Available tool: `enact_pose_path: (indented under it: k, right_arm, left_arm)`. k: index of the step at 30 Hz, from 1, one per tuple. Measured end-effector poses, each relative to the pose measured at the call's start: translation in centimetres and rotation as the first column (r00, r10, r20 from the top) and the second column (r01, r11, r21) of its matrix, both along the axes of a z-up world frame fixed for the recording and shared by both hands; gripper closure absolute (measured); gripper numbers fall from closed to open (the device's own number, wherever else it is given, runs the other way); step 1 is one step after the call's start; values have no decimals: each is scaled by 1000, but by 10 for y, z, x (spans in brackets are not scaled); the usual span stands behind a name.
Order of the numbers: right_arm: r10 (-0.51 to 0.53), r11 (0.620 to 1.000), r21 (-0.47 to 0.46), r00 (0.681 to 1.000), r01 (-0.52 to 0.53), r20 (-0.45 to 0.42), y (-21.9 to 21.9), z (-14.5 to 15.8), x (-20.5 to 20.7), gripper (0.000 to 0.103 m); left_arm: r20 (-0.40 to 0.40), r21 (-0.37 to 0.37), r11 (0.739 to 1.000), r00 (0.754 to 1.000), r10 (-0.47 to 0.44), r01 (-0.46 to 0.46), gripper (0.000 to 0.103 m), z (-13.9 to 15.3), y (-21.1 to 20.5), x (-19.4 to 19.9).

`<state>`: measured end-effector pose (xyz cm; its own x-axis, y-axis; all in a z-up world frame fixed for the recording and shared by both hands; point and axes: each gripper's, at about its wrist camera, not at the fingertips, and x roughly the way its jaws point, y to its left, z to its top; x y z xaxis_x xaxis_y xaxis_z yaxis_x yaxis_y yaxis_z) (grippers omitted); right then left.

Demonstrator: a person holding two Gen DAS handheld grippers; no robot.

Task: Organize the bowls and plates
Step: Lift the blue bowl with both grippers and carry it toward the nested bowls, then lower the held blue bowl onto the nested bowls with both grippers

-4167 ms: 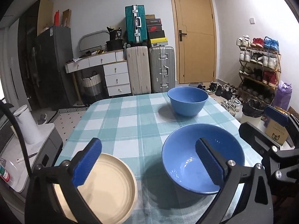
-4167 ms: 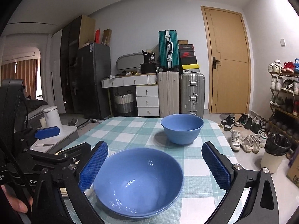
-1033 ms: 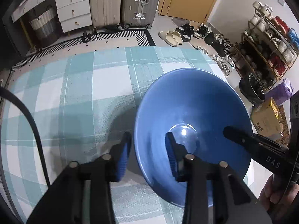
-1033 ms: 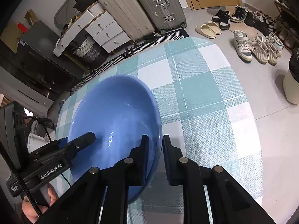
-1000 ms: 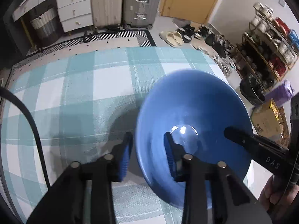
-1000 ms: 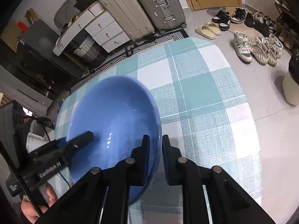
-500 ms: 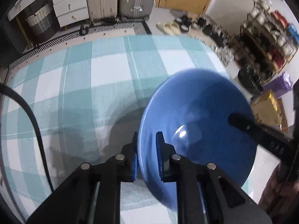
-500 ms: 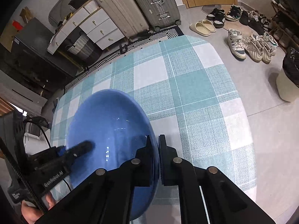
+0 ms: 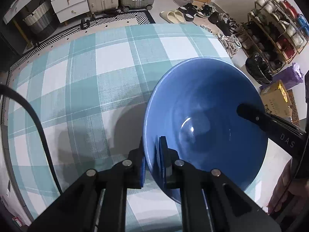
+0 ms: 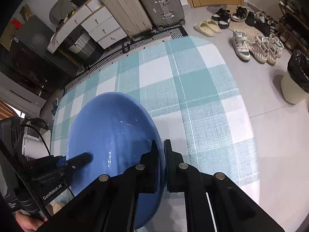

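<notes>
Checked teal-and-white cloth covers the table (image 9: 81, 89), with suitcases (image 10: 139, 5) and drawers on the floor beyond its far edge. Above the cloth's near half sits the blue bowl (image 9: 208, 116), empty, seemingly lifted and tilted. Its rim is pinched on opposite sides: the left gripper (image 9: 151, 160) is clamped on the rim facing the table's middle, the right gripper (image 10: 161, 164) on the rim nearer the shoe rack (image 9: 278, 19). Each has one pad inside the bowl and one outside. Neither hand is nearer; the carry likely depends on both moving together. No other dish shows.

The blue bowl (image 9: 204, 116) perhaps hides the tablecloth (image 9: 87, 81) beneath.
</notes>
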<state>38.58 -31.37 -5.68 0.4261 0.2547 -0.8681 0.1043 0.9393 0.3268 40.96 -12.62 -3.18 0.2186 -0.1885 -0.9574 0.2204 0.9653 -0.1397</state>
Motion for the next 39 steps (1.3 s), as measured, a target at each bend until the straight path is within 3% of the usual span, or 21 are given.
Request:
enact_pose_path:
  k: [12,24,31,39]
  right_arm:
    - [6,1000,2,999,-6,48,16,67,-41,98]
    - [51,999,-17,992,-49,114,58,140,-129,98]
    - [59,998,1,991,-59,122,76,153,-184,98]
    - [72,997,-7,991,-72,109,91,139,-243,98]
  left_arm:
    - [57,-14,1000,998,3,-2,94,65,12,-36]
    - [111,-62,997,992,54,-48,94,126,49,-114]
    - [128,-91,993,988,88,-77,94,139,63,-165]
    - [114,-117,989,988,105,-92,94,125,73,-222]
